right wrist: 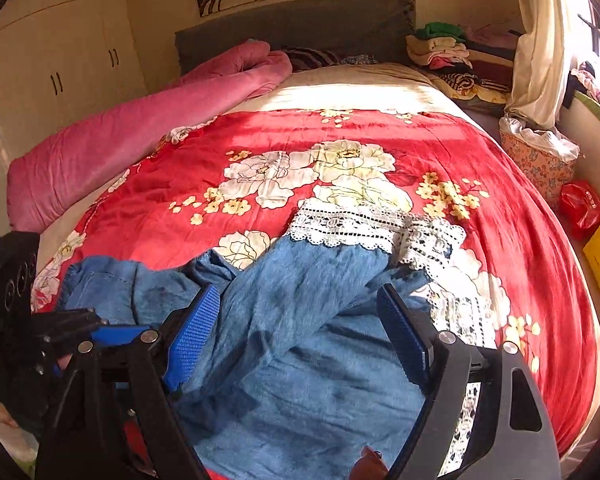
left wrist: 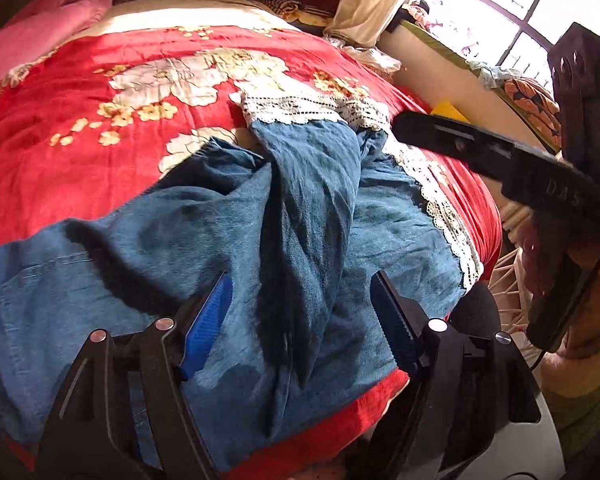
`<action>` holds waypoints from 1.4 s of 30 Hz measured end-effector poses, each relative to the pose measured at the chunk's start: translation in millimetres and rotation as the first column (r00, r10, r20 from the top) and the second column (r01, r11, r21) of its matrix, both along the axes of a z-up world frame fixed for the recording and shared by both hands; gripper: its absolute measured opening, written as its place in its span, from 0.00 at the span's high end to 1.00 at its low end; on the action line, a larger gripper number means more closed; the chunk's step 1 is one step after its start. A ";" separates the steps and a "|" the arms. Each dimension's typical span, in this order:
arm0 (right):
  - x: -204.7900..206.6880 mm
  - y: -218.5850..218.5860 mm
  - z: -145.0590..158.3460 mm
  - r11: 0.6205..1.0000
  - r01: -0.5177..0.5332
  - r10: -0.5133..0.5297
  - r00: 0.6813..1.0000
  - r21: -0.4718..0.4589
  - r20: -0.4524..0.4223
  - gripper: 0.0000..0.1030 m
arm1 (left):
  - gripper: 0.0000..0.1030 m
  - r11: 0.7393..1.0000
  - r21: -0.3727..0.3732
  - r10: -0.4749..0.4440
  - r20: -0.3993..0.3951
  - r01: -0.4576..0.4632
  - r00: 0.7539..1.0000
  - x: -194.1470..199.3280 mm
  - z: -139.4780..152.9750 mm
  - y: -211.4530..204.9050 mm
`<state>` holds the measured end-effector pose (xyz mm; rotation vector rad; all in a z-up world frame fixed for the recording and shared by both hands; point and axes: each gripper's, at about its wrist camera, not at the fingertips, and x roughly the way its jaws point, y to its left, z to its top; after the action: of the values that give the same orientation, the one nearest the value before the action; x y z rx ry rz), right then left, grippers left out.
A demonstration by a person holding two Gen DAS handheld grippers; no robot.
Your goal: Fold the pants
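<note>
Both tongs, left tongs and right tongs, stand spread, gripping nothing. Lace-hemmed denim pants lie rumpled at the bed's near edge. Risk: overlapping legs may fold crooked.

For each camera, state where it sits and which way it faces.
Left wrist: on the left tongs, angled down at the blue pants; the right tongs and a hand show at right.
Right wrist: on the right tongs, facing the headboard over the pants; the left tongs show at left.
Shared: pants, lace hems, red floral blanket, pink quilt.
</note>
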<state>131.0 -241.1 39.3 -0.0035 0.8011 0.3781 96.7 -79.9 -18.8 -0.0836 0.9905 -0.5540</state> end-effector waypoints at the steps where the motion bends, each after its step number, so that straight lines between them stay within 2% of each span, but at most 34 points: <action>1: 9.5 4.6 -2.7 1.000 -0.002 0.002 1.000 -0.009 -0.014 0.22 | 0.50 1.000 -0.007 -0.009 -0.008 0.009 1.000 2.9 -7.5 -2.7; 4: 39.2 18.8 -13.7 0.999 -0.027 0.025 0.998 -0.020 -0.060 0.22 | 0.68 0.999 -0.038 -0.012 -0.033 0.010 0.999 8.6 -26.4 -3.9; 7: 68.6 33.4 -25.9 0.998 -0.028 0.022 0.995 -0.059 -0.102 0.22 | 0.76 0.997 -0.067 -0.032 -0.013 0.031 0.999 10.1 -33.4 -3.8; 8: 77.7 38.1 -29.7 0.997 -0.026 0.018 0.994 -0.070 -0.111 0.22 | 0.85 0.996 -0.083 -0.037 -0.008 0.036 0.999 11.0 -33.9 -3.4; 10: 99.0 47.8 -37.8 0.995 -0.028 0.015 0.990 -0.093 -0.138 0.22 | 0.89 0.992 -0.123 -0.045 -0.012 0.043 0.999 12.6 -36.4 -1.2; 14: 137.1 64.8 -57.0 0.988 0.003 -0.031 0.983 -0.155 -0.180 0.23 | 0.89 0.991 -0.125 -0.054 0.002 0.054 0.999 11.0 -36.9 -0.3; 17: 160.1 75.5 -74.8 0.980 0.016 -0.061 0.973 -0.197 -0.223 0.30 | 0.89 0.990 -0.124 -0.060 0.010 0.061 0.998 10.3 -36.8 -1.0; 19: 170.9 78.9 -87.1 0.968 0.029 -0.091 0.967 -0.251 -0.238 0.50 | 0.89 0.990 -0.129 -0.060 0.011 0.061 0.998 10.5 -37.4 -0.4; 20: 173.8 77.9 -89.5 0.967 0.032 -0.093 0.968 -0.251 -0.234 0.56 | 0.90 0.990 -0.129 -0.060 0.014 0.061 0.998 11.1 -37.4 -0.1; 21: 175.1 75.2 -89.3 0.971 0.033 -0.088 0.970 -0.237 -0.228 0.71 | 0.91 0.990 -0.129 -0.058 0.018 0.060 0.998 11.3 -37.2 0.4; 22: 173.8 69.6 -85.2 0.978 0.036 -0.083 0.971 -0.205 -0.223 0.91 | 0.91 0.990 -0.127 -0.057 0.021 0.059 0.998 10.6 -37.5 1.1; 25: 157.9 43.1 -63.1 0.995 0.068 -0.083 0.975 -0.078 -0.206 0.91 | 0.93 0.990 -0.130 -0.056 0.026 0.059 0.998 4.4 -35.7 4.0; 28: 130.0 6.3 -36.6 0.992 0.118 -0.110 0.979 0.037 -0.169 0.91 | 0.96 0.989 -0.137 -0.054 0.032 0.058 0.998 3.2 -33.1 6.2; 30: 108.3 -22.0 -20.5 0.981 0.152 -0.134 0.980 0.121 -0.148 0.91 | 0.96 0.988 -0.144 -0.048 0.049 0.054 0.998 -0.2 -28.3 9.5; 35: 39.8 -87.3 9.0 0.939 0.225 -0.205 0.974 0.260 -0.100 0.91 | 0.97 0.988 -0.146 -0.039 0.102 0.053 0.994 -9.2 -14.4 19.2; 39: -14.1 -131.8 11.6 0.904 0.283 -0.268 0.959 0.319 -0.092 0.91 | 0.97 0.990 -0.124 -0.053 0.124 0.069 0.991 -16.6 -8.9 16.1; 42: -50.6 -155.1 -6.1 0.889 0.318 -0.292 0.948 0.328 -0.128 0.91 | 0.97 0.991 -0.098 -0.075 0.133 0.088 0.988 -13.8 -8.9 9.8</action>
<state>80.4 -396.2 33.1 0.4651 0.7853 0.2148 82.8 -70.0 -27.7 -0.0988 0.8418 -0.6779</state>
